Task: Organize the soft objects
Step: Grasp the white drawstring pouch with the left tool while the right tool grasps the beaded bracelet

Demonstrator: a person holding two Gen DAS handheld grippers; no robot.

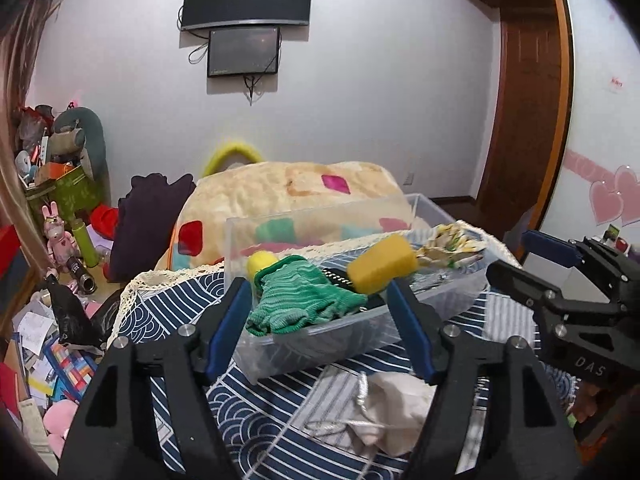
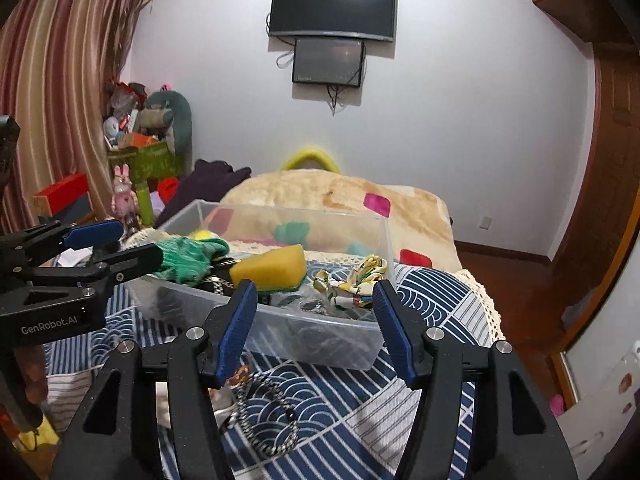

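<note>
Bin (image 1: 344,332) of clear plastic sits on the blue wave-patterned cloth (image 1: 248,412) over the desk, holding a green knit glove (image 1: 304,300), a yellow sponge (image 1: 380,264), a small yellow ball (image 1: 260,261) and a floral scrunchie (image 2: 352,280). Left gripper (image 1: 316,308) spread wide, empty, just before the bin's near wall; right gripper (image 2: 312,312) likewise spread and empty. On the cloth nearer the cameras: a white drawstring pouch (image 1: 396,412) and a metal chain (image 2: 272,420).
</note>
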